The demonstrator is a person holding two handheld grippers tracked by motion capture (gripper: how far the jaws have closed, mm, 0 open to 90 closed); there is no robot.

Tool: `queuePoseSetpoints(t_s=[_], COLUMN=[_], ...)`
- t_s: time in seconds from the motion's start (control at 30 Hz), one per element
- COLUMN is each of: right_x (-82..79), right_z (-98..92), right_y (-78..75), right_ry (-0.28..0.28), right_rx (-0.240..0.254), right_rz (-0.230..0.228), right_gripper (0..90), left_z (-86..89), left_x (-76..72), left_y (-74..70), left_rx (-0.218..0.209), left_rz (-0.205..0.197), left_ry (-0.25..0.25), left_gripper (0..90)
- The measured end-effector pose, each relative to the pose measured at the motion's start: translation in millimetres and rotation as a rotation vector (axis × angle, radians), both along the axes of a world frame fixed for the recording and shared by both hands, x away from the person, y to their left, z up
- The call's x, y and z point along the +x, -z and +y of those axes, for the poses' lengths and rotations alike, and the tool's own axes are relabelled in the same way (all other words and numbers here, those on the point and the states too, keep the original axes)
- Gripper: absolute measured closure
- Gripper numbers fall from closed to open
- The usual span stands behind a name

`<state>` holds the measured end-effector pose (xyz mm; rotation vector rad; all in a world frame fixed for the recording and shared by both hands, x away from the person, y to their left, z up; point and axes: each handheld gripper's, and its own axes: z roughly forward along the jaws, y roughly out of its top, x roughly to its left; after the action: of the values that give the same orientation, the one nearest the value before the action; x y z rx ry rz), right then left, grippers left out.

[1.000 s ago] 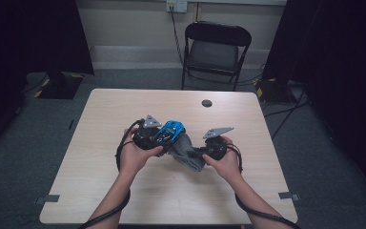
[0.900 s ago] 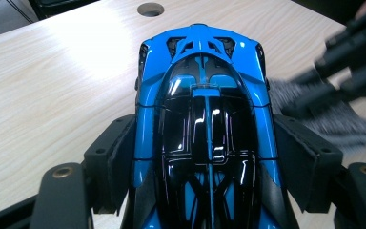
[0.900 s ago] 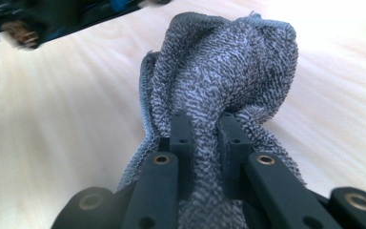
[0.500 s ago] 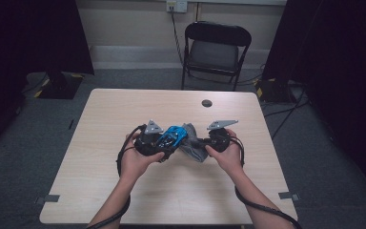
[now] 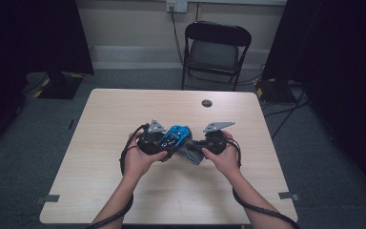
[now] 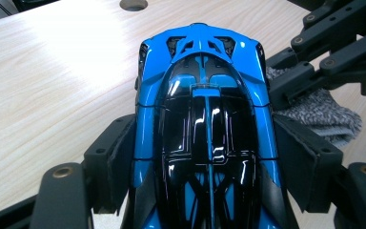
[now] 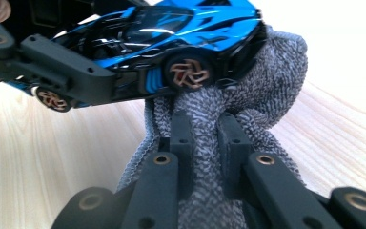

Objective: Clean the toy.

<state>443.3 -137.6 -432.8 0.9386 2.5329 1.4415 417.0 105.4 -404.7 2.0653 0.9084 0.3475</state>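
A blue and black toy car sits lengthwise between the jaws of my left gripper, which is shut on its two sides. In the high view the toy car hangs just above the middle of the table, between both hands. My right gripper is shut on a bunched grey knitted cloth, and the cloth presses against the car's side by a bronze wheel. The grey cloth lies below and right of the car, with my right gripper beside it.
The light wooden table has a round cable hole near its far edge. A black folding chair stands behind the table. Black cables trail from both grippers toward the near edge.
Both hands with the car and cloth have drifted slightly; the right gripper has come closer in to the car. The grips are unchanged.
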Motion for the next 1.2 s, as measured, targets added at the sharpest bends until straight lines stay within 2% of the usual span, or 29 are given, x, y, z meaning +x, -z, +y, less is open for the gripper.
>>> queuePoseSetpoints(t_s=[0.13,0.27,0.77,0.93,1.13,1.2], right_x=[-2.5,-6.3,-17.2,-23.4,-35.5,-39.9], right_z=[1.9,5.5,11.2,18.6,32.0,36.6], right_y=[1.2,1.7,4.4,4.3,4.6,5.8], right_ry=[-0.016,-0.039,-0.075,-0.099,-0.150,-0.168], right_rx=[0.005,0.004,0.018,0.015,0.015,0.016], right_rz=[0.000,-0.004,-0.006,-0.011,-0.015,-0.015], right_gripper=[79.7,79.7,79.7,79.7,79.8,79.8], left_z=[-2.3,-5.6,-9.8,-9.9,-9.2,-10.1], left_x=[3.4,7.2,11.7,13.4,16.4,17.7], left_y=[-0.4,-0.1,-2.0,-2.3,-3.7,-3.7], left_rx=[0.003,-0.012,-0.007,-0.015,-0.004,-0.014], left_rz=[-0.005,0.000,0.001,0.001,0.003,0.006], left_ry=[-0.001,-0.006,-0.005,-0.015,-0.015,-0.016], left_gripper=[28.2,28.2,28.1,28.1,28.1,28.1])
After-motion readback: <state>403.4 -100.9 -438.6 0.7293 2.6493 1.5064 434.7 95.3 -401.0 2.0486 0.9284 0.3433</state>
